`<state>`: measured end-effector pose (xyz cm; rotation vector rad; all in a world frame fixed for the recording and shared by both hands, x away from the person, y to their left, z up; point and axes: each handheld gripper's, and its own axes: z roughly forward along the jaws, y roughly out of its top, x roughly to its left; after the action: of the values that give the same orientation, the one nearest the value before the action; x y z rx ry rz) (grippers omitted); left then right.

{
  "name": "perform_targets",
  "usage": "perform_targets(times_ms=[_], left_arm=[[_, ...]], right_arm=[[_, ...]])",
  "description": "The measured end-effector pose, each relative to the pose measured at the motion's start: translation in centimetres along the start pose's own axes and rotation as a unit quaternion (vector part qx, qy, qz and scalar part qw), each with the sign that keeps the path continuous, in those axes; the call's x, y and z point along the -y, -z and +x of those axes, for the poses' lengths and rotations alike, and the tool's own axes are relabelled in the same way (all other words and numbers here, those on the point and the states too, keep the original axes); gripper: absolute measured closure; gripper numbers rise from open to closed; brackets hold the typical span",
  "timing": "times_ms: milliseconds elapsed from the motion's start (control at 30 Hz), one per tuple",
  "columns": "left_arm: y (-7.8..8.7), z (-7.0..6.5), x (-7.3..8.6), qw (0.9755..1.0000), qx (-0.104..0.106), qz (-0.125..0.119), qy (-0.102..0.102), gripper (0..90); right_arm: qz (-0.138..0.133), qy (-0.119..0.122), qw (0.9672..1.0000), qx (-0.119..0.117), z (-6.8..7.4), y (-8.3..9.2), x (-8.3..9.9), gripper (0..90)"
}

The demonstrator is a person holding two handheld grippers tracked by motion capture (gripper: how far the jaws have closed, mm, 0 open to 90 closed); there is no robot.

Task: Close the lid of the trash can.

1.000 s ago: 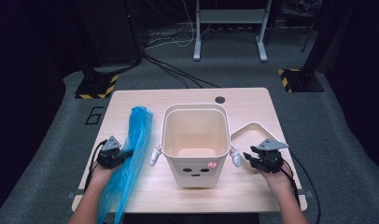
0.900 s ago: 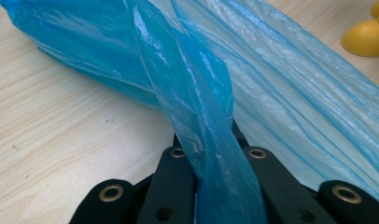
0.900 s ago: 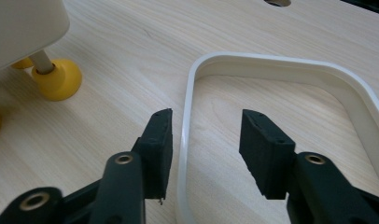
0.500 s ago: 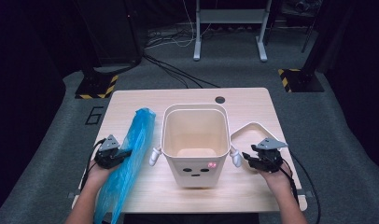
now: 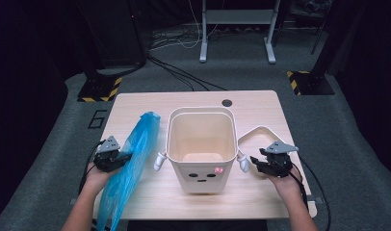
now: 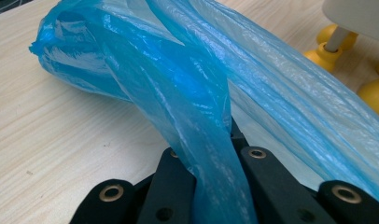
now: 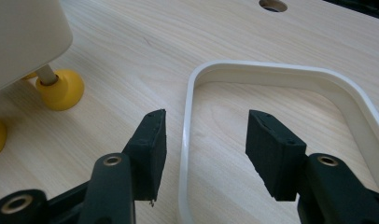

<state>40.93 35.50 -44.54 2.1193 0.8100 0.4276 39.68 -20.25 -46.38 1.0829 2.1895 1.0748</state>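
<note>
Left gripper [image 5: 117,159] clenched on the blue plastic bag [image 5: 131,166], film bunched between its jaws (near left of the table [image 5: 261,103]); bag trails off the table's front edge. Right gripper [image 5: 261,161] half open, jaws straddling the near rim of the white ring frame [image 7: 271,70] lying flat, pads not pressing it; they have just been opening. White bin [image 5: 201,144] with yellow feet stands between both grippers. Versus 1 second earlier: bag lifted slightly, its top end tilted farther from the bin.
</note>
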Motion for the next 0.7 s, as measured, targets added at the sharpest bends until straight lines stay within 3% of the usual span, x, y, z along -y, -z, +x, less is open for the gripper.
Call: perform_targets(times_ms=[333,700], left_arm=[[2.2,-0.3,-1.8,0.9996,0.015,-0.021,-0.010,86.7],[4.7,-0.8,-4.5,0.9985,0.039,-0.030,-0.025,86.8]], right_arm=[[-0.017,0.003,0.9998,0.001,-0.1,1.1,-1.1,47.0],[-0.016,0.006,0.9996,-0.021,0.3,1.7,-2.6,47.1]])
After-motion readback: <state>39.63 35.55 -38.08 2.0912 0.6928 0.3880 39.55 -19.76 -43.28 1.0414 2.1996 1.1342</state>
